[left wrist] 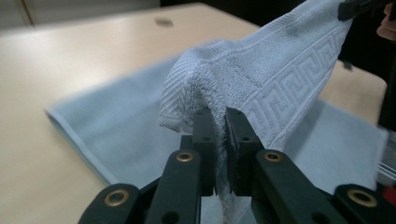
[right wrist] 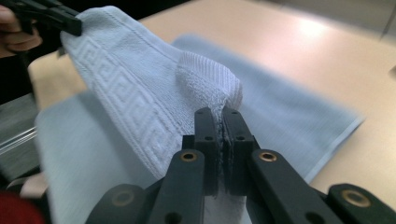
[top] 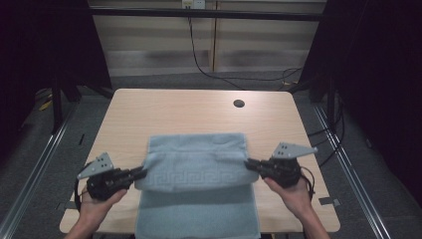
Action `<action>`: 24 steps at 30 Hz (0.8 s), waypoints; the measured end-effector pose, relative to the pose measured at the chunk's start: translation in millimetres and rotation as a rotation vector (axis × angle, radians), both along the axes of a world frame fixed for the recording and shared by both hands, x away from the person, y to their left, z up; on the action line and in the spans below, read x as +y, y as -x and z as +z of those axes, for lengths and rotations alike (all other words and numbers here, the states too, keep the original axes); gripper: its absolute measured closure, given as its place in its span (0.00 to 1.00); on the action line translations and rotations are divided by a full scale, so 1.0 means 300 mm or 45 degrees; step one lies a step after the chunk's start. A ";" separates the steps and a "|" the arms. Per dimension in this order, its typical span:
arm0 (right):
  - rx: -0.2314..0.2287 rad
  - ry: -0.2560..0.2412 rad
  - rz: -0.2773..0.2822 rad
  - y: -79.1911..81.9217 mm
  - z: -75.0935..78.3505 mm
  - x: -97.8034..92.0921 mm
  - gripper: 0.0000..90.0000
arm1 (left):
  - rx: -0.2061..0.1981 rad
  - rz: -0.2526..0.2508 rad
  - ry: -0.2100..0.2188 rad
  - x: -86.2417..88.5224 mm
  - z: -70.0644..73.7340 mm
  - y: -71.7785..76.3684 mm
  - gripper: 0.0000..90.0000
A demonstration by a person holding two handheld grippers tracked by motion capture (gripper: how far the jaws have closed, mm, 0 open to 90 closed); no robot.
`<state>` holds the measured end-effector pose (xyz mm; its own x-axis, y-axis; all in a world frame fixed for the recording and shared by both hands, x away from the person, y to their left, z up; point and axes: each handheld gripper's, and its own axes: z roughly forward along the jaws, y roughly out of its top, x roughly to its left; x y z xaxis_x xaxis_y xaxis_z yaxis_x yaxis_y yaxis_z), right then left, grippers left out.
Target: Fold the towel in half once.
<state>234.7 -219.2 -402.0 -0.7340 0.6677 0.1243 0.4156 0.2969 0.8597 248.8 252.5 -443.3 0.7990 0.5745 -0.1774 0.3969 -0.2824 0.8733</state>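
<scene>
**Both grippers pinch a towel's corners above the table**

The left gripper has its black jaws pressed together on one corner of a pale blue terry towel with a woven key-pattern border, and the right gripper is clamped the same way on the opposite corner. Each gripper view shows cloth bunched and squeezed between the jaw pads, with no gap to spare. The lifted edge hangs between the two grippers above the light wooden table, its patterned band facing the person, while the rest of the towel lies flat beneath it, its near end drooping over the table's front edge.

The towel looks soft, light and wholly limp: it sags between the grip points and will likely fold wherever it is unsupported. Its looped pile should give the pads good purchase, so slipping seems unlikely. The corners, at the firmer hemmed band, look like the best places to hold, since they keep the edge stretched straight. A round cable hole sits well beyond the towel.
</scene>
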 end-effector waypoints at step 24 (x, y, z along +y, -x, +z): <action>0.217 0.012 0.059 0.233 -0.180 -0.064 0.69 | 0.116 -0.037 0.008 0.075 -0.077 0.096 0.73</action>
